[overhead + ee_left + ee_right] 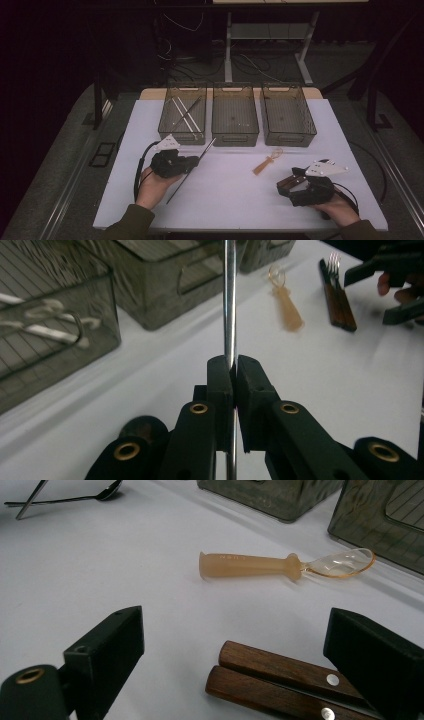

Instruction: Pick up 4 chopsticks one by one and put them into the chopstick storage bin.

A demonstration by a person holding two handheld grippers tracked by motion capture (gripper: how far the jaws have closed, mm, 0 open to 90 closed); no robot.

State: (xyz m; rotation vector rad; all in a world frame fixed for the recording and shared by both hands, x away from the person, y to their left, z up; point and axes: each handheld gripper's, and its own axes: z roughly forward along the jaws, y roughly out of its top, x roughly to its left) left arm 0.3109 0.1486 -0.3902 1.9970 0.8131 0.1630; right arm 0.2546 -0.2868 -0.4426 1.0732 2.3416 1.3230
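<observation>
- While the left gripper (pixel 196 161) clamps the spoon (pixel 191 170) by its thin metal handle, jaws shut tight on it, the safe way on is a slow lift with the wrist level, since the long handle sticks out both ways and can swing.
- Judging by the layout, the spoon goes into one of the three bins at the far edge; the left bin (pixel 183 115) sits just beyond it and already holds a few long pale utensils (pixel 184 116), so I would lower the spoon in lengthwise beside them, not across.
- The far tip of the spoon lies close to that bin's near wall, so it needs to rise above the rim before it goes forward, or it may catch.
- The middle bin (pixel 235 115) and the right bin (pixel 287 114) look nearly bare.
- An amber plastic spoon (pixel 267 161) lies alone on the white table (pixel 230 200), between the two hands and well apart from the metal one; it blocks nothing.
- At near right, the right gripper (pixel 289 185) rests with its jaws wide, set around two wooden handles (pixel 280 682) without pressing on them.
</observation>
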